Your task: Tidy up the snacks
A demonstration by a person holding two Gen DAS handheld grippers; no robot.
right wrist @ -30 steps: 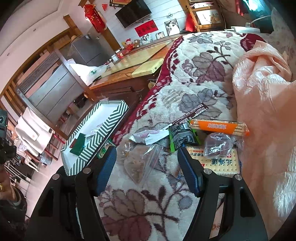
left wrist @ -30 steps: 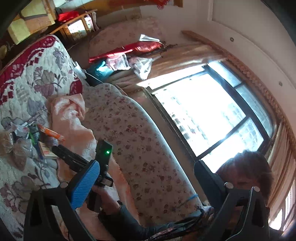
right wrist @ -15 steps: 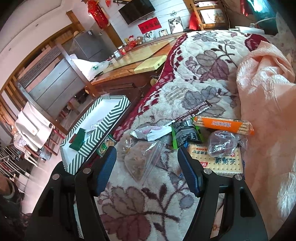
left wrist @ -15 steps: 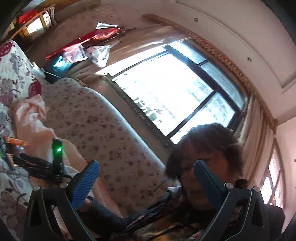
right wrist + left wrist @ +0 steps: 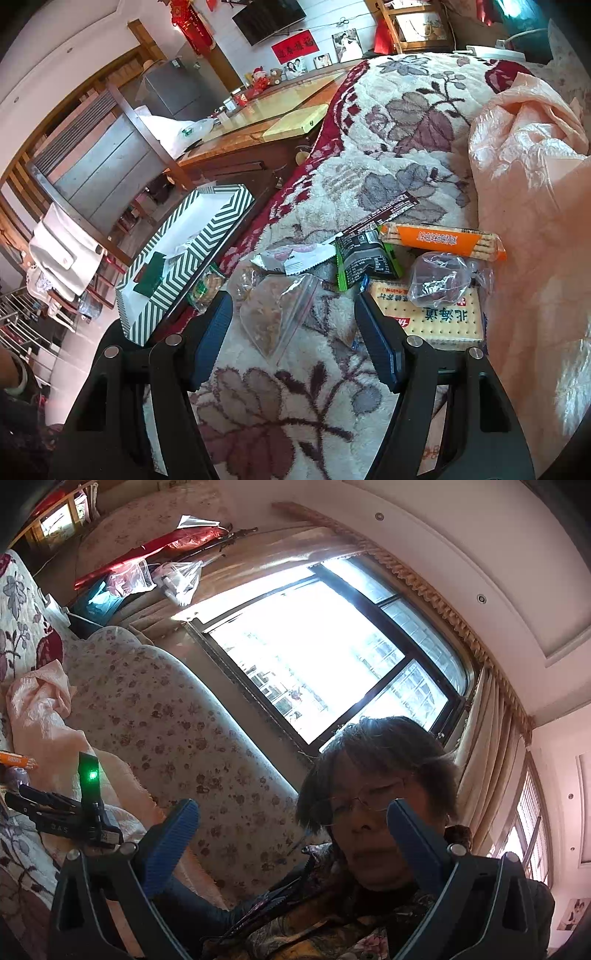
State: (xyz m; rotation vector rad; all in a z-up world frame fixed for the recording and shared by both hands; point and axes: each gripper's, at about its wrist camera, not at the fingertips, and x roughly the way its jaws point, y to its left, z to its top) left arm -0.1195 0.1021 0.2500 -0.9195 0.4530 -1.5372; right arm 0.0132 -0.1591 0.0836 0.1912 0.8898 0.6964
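Right now the snacks lie in a loose heap on my flowered blanket (image 5: 406,147); nearest is a clear zip bag (image 5: 275,310) of brown crumbs, lying just ahead of my right gripper (image 5: 293,315), whose blue pads stand wide apart with nothing pressed between them; beside it to the right sits a flat cracker pack (image 5: 439,317) with a knotted clear bag (image 5: 439,277) on top; beyond those lie a green-edged dark packet (image 5: 364,258), a white wrapper (image 5: 291,256), a long orange biscuit sleeve (image 5: 443,238) and a dark strip wrapper (image 5: 384,214); a chevron-striped box (image 5: 184,258) sits off the blanket's edge to the left (a green item and a pale item inside); a peach cloth (image 5: 528,166) bunches on the right. My left gripper (image 5: 291,823) points up toward the person and a bright window (image 5: 314,653), jaws wide, holding nothing.
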